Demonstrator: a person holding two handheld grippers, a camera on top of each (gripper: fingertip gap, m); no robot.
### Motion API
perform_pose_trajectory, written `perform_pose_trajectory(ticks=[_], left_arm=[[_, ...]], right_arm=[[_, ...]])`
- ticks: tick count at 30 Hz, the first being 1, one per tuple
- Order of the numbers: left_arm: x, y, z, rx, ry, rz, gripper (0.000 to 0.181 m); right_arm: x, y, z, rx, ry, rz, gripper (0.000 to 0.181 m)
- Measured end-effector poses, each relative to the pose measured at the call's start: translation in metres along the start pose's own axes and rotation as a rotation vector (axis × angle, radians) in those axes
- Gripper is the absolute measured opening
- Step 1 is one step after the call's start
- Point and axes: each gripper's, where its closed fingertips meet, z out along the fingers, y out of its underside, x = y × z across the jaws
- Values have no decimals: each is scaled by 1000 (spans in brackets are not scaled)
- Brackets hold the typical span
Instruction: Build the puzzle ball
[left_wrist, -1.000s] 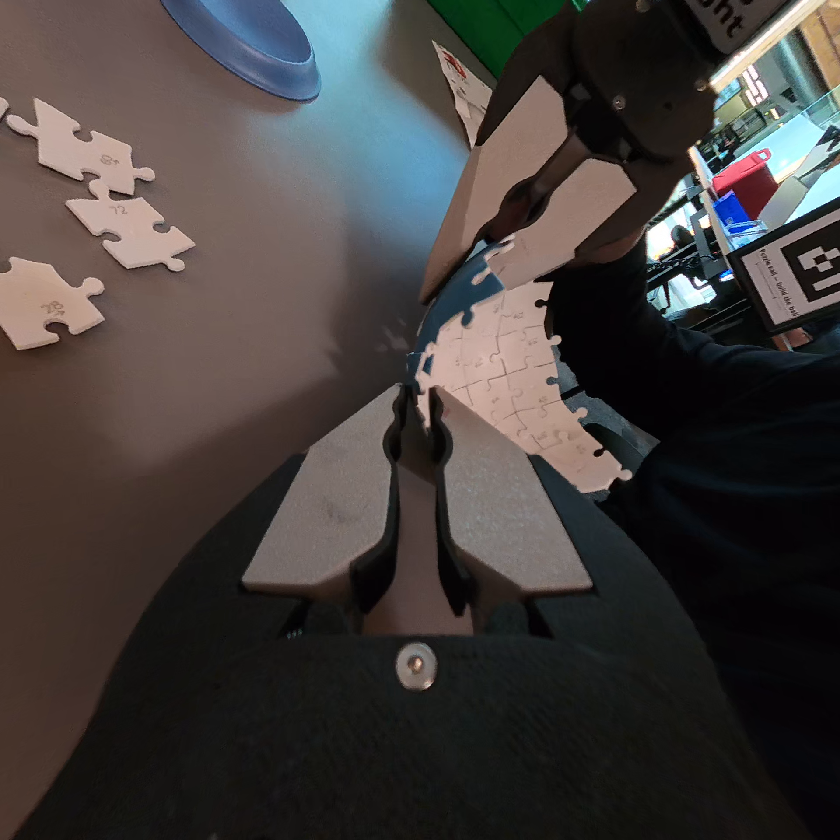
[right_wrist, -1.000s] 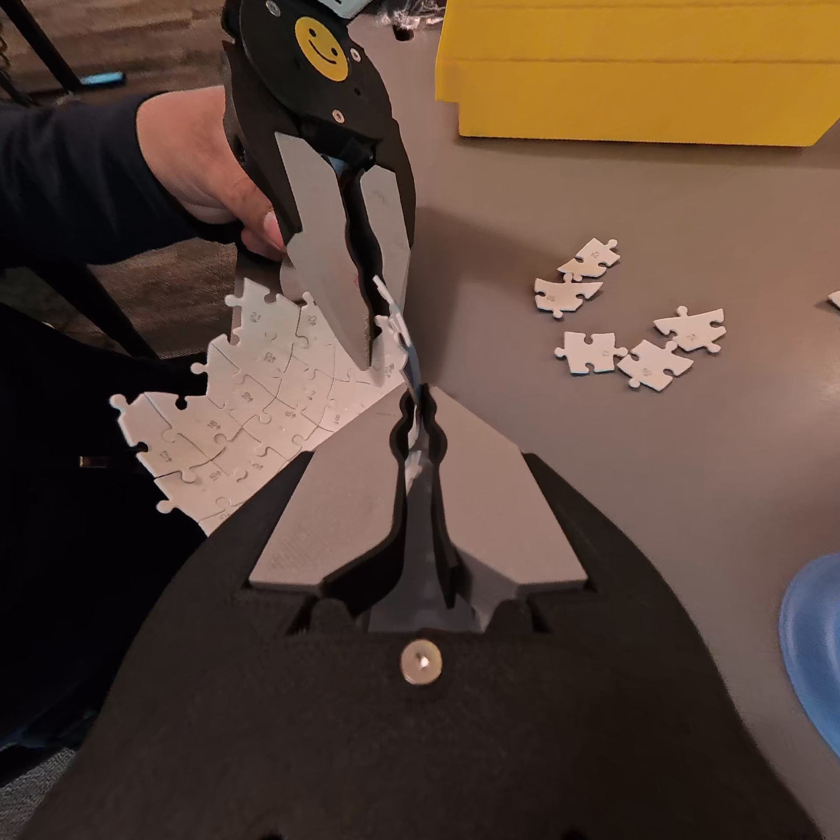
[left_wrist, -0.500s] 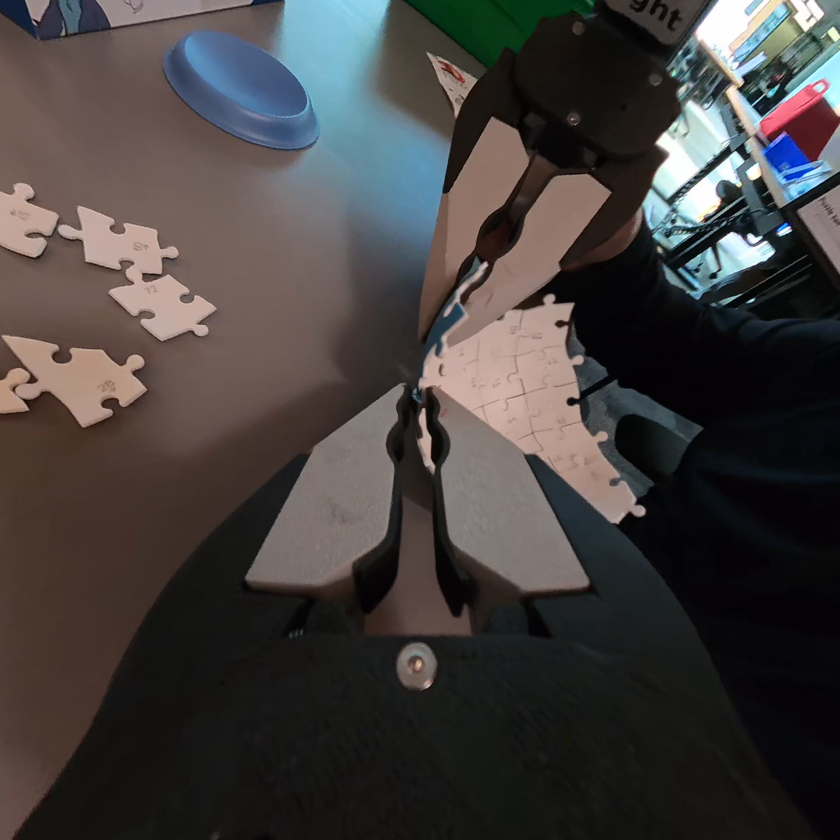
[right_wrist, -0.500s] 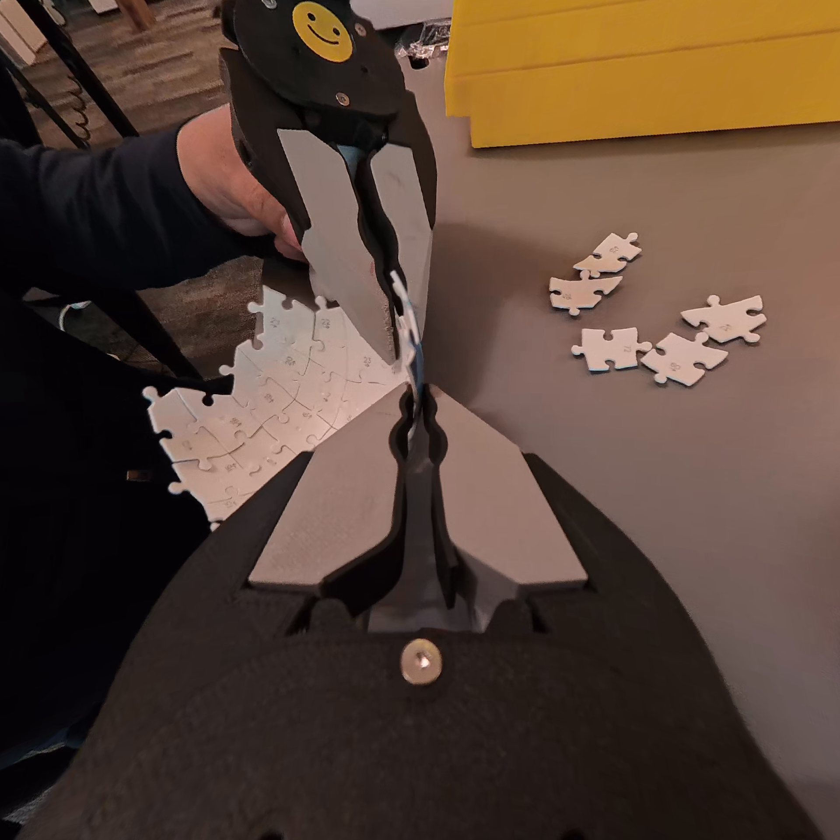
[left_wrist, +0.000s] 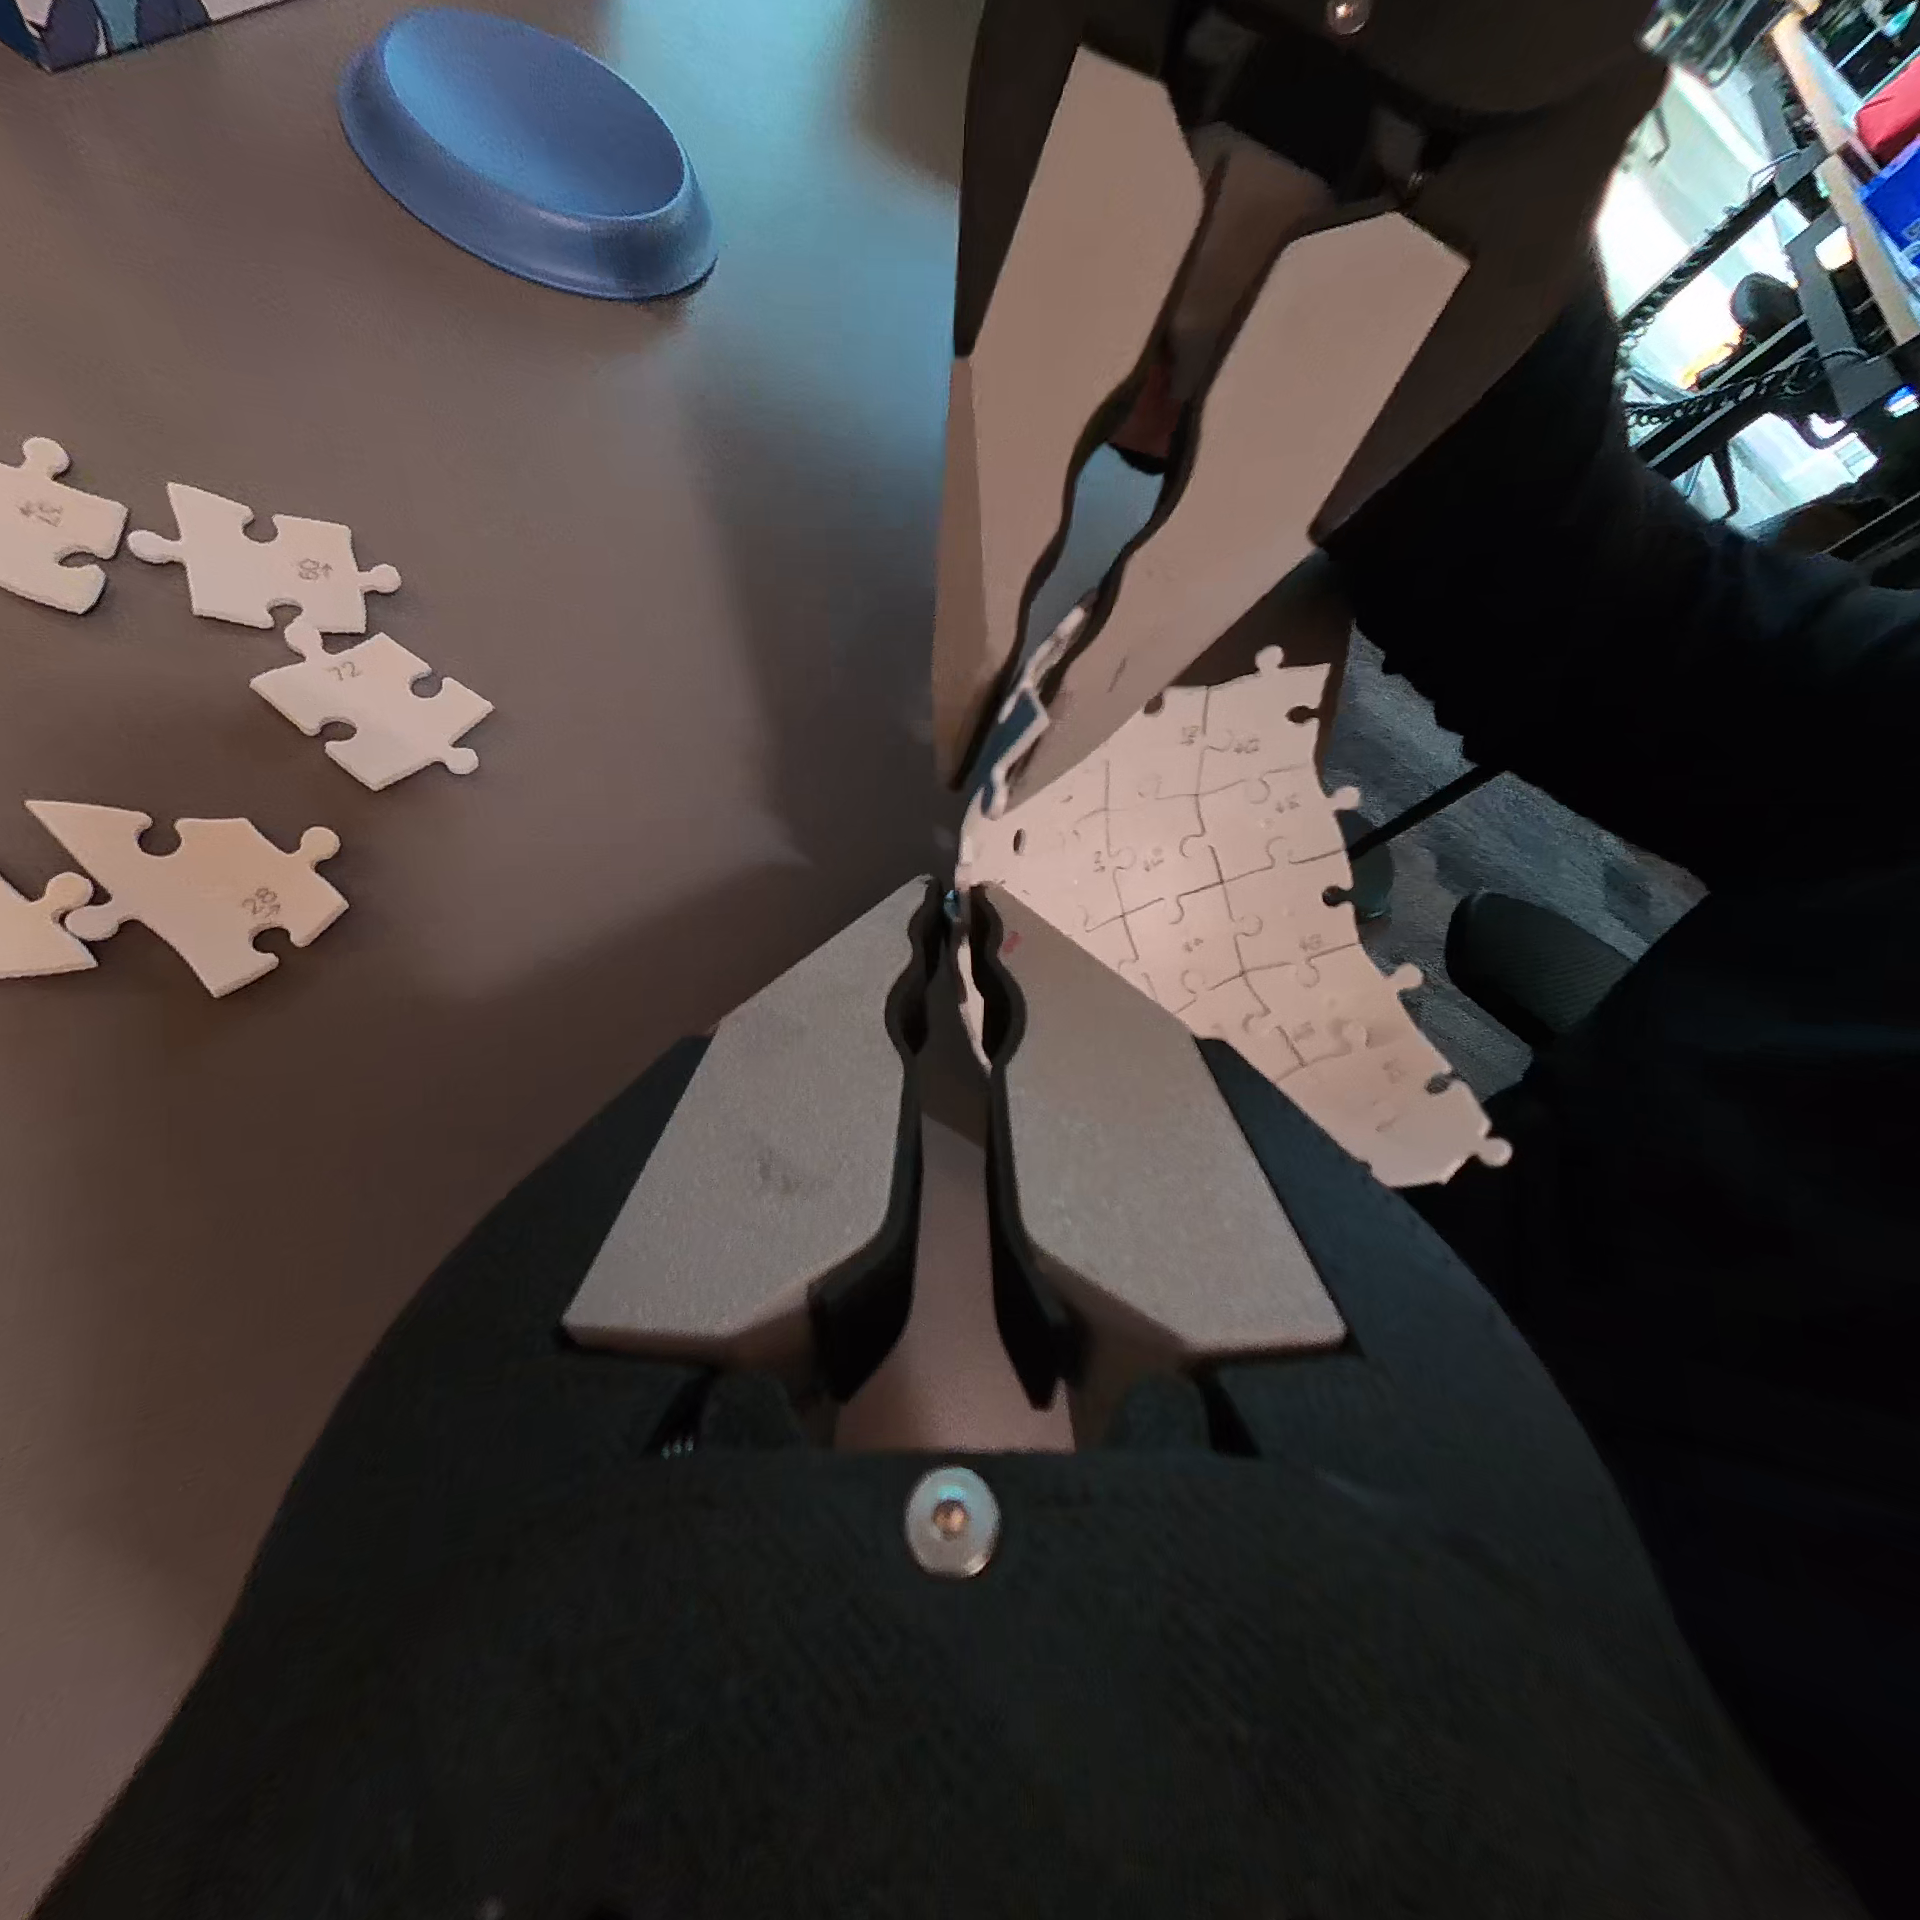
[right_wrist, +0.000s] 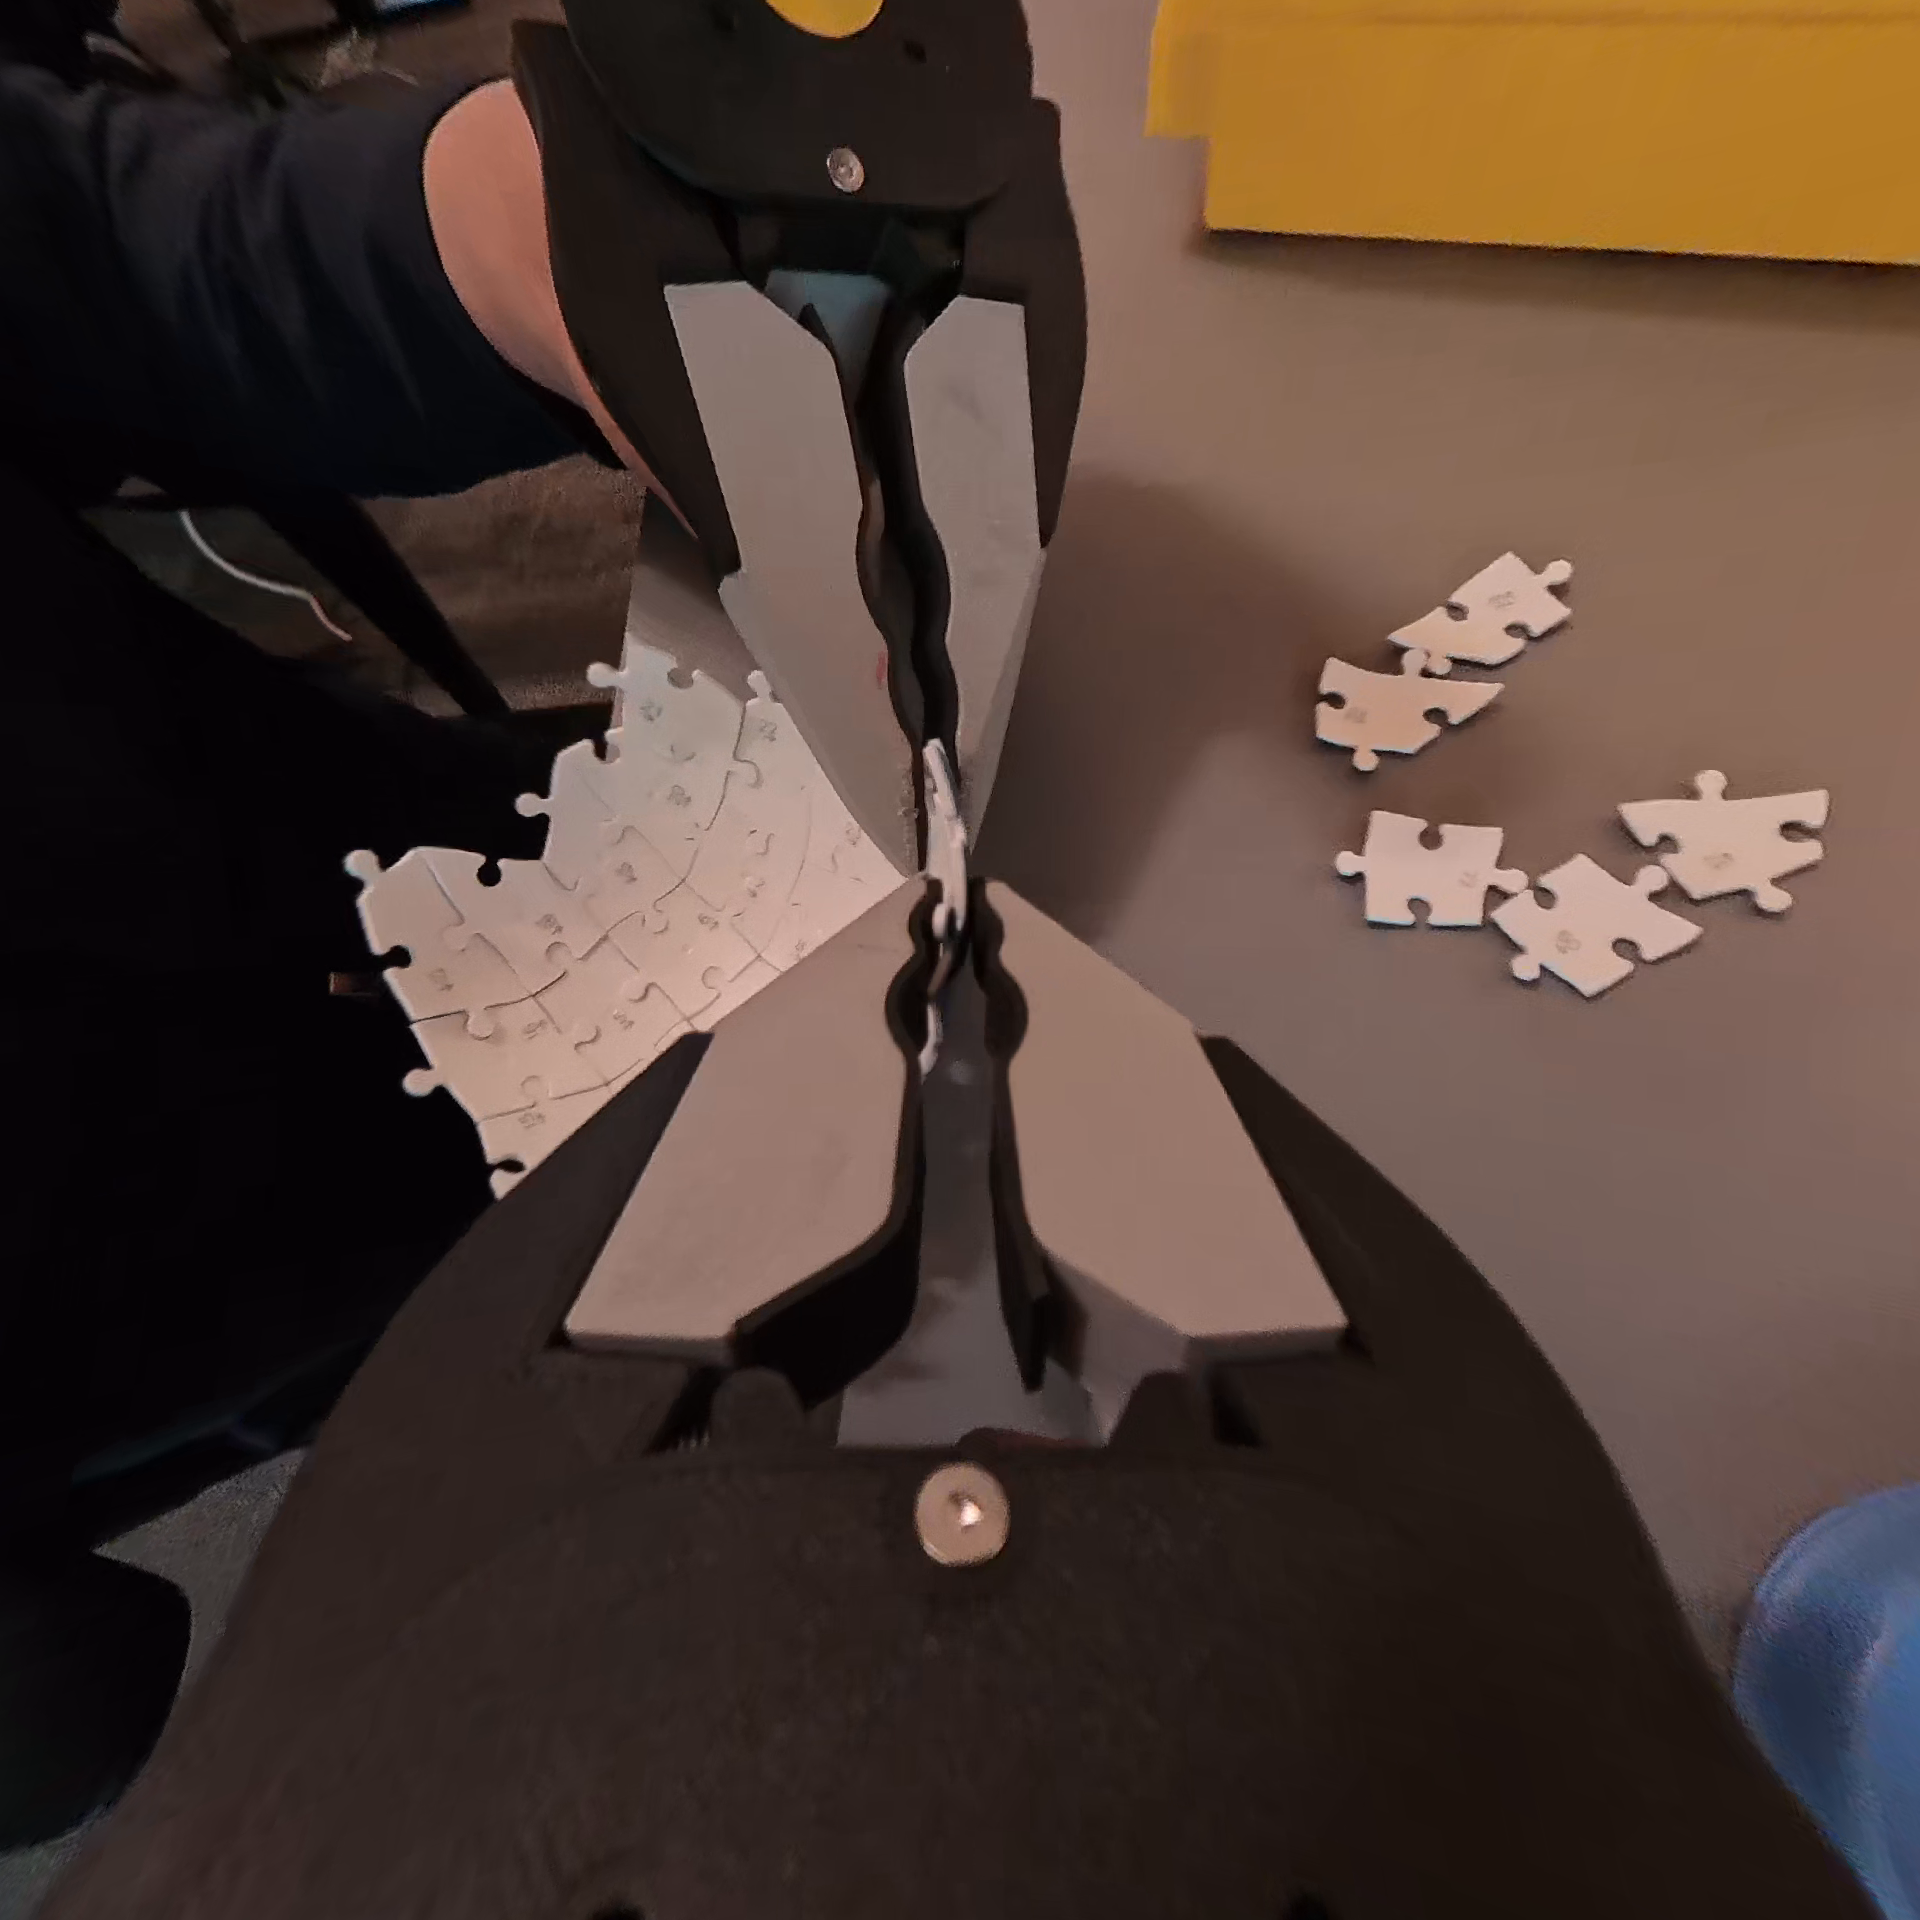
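Observation:
The partly built puzzle ball section (left_wrist: 1226, 914) is a curved white sheet of joined pieces, held over the table's edge; it also shows in the right wrist view (right_wrist: 623, 914). My left gripper (left_wrist: 951, 904) is shut on its near edge. My right gripper (right_wrist: 948, 896) is shut on a single puzzle piece (right_wrist: 940, 831), seen edge-on there. In the left wrist view that piece (left_wrist: 1023, 712) shows blue between the right gripper's tips (left_wrist: 997, 774). The two grippers meet tip to tip, the piece at the section's edge. In the right wrist view the left gripper (right_wrist: 935, 821) points down from above.
Loose white pieces (left_wrist: 353, 707) lie on the grey table (left_wrist: 623, 520) to the left; more pieces (right_wrist: 1434, 868) show in the right wrist view. A blue dish (left_wrist: 530, 156) sits farther back, and a yellow box (right_wrist: 1558, 125) lies beyond. A dark sleeve (left_wrist: 1662, 831) fills the right side. Only a small space, under 4 cm, lies between the two pairs of fingers. The blue dish (left_wrist: 530, 156) is about 20 cm from my right fingertips.
The two grippers have closed in on each other until their tips nearly touch. The piece in the right gripper has come down to the section's edge. Both grips have held.

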Motion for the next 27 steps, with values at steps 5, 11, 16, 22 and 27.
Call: perform_pose_trajectory(ticks=[5, 11, 16, 22, 27], left_arm=[[1, 4, -4, 4, 24, -33, 8], [0, 12, -4, -9, 46, -54, 5], [3, 14, -2, -6, 64, -63, 8], [3, 29, -6, -45, 53, -105, 20], [4, 34, -6, -68, 10, -55, 5]], right_arm=[[2, -2, 4, 13, 12, -24, 0], [5, -5, -1, 83, 40, -14, 0], [4, -7, 4, 100, 56, -29, 0], [1, -5, 8, 94, 42, -36, 0], [0, -5, 8, 101, 31, -32, 0]])
